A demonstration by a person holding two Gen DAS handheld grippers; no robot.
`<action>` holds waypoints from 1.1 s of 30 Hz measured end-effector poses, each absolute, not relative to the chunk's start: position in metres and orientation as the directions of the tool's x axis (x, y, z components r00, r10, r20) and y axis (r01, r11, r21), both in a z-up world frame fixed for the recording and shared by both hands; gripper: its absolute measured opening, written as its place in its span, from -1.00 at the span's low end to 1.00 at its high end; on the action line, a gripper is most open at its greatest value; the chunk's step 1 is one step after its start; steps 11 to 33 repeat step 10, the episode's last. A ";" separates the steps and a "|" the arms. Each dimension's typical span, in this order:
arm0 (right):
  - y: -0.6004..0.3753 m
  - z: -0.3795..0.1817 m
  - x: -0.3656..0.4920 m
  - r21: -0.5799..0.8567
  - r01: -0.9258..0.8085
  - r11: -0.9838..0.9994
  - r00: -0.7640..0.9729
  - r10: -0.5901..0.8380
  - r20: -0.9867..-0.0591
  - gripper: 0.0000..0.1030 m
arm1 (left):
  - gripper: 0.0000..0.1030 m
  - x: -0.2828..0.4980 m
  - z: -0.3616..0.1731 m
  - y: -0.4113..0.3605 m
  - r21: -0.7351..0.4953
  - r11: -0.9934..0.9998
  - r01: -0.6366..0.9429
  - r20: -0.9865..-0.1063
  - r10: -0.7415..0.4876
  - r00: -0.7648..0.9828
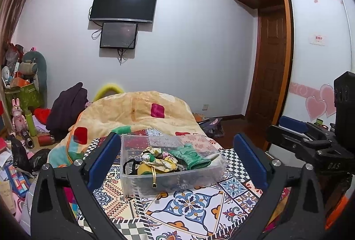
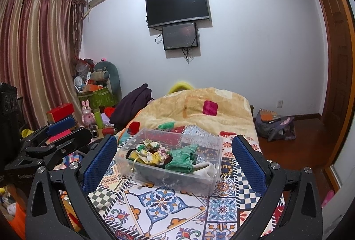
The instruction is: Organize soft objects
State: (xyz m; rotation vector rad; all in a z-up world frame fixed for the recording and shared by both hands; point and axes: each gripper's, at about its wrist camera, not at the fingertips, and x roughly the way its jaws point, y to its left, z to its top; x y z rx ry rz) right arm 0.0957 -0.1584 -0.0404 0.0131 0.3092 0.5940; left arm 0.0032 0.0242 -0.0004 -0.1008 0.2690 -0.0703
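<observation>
Both grippers hover spread and empty above the bed: left gripper (image 1: pixel 177 160), right gripper (image 2: pixel 175 164). The box (image 1: pixel 133 182), centre frame on the patterned cover (image 1: pixel 188 213), already holds the soft things (image 1: pixel 159 160), gathered apparently to keep them together.

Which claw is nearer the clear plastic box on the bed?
Neither clearly: the left claw and right claw both frame the clear plastic box, open, touching nothing.

Even, slightly dim indoor light from above; small glare spot on black wall-mounted television screen (image 1: pixel 123 5). Strong fisheye bending, dark vignette at corners. Focus mostly sharp.
</observation>
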 end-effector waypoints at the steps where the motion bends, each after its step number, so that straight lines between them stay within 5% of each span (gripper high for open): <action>1: -0.158 -0.041 0.096 0.102 -0.548 0.830 0.783 0.552 -0.285 1.00 | 0.99 0.003 -0.001 0.024 -0.110 0.992 0.057 -0.262 -0.084 0.961; 33: -0.156 -0.042 0.096 0.096 -0.549 0.831 0.781 0.550 -0.297 1.00 | 0.99 0.004 -0.001 0.026 -0.113 0.992 0.051 -0.267 -0.079 0.961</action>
